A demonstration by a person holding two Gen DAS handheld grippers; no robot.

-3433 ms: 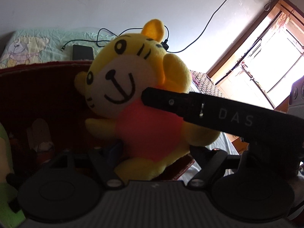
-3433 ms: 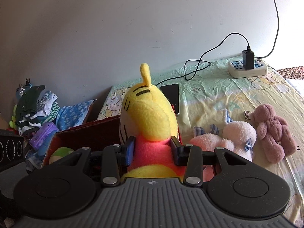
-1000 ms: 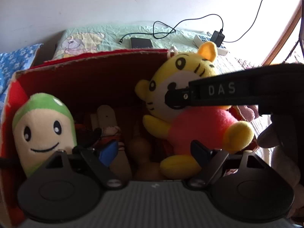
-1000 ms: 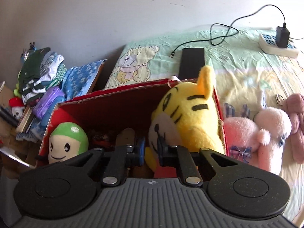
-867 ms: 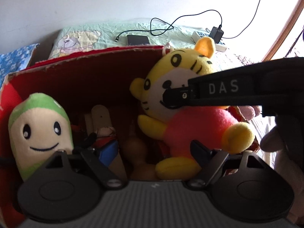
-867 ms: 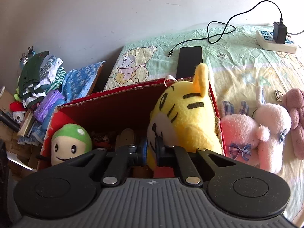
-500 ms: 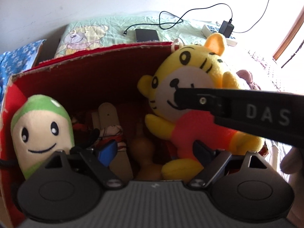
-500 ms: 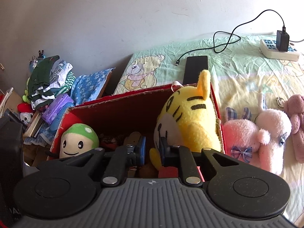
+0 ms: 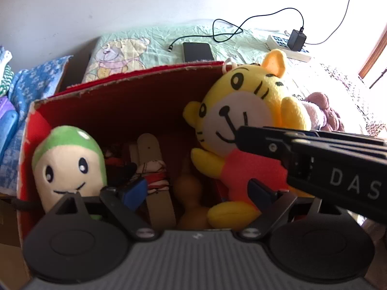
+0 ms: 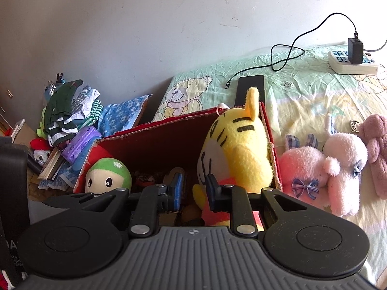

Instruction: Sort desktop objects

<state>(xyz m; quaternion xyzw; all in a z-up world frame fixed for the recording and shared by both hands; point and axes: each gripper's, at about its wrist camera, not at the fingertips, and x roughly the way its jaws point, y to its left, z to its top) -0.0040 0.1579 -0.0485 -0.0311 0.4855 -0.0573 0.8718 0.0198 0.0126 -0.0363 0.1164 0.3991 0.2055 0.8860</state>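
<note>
Two blue-padded fingers of the right gripper (image 10: 193, 189) stand parted and empty, with the soft yellow plush tiger in a red shirt (image 10: 238, 149) just ahead and to their right, upright in the red cardboard box (image 10: 154, 133). The left gripper (image 9: 197, 191) hangs open and empty too. Light and squashy, the tiger looks best pinched across its red belly.

A bed (image 10: 302, 91) under a pale green sheet printed with cartoon bears carries everything. At its 12 o'clock lies a black phone (image 10: 251, 87) with a loose cable end just beside it; toward 1 o'clock a white power strip (image 10: 353, 64) holds a black charger (image 10: 355, 49). At 3 o'clock lie a pink plush (image 10: 321, 171) and a mauve plush (image 10: 377, 149), touching. The red cardboard box (image 10: 154, 145) stands at 9 o'clock, by the bed's edge.
</note>
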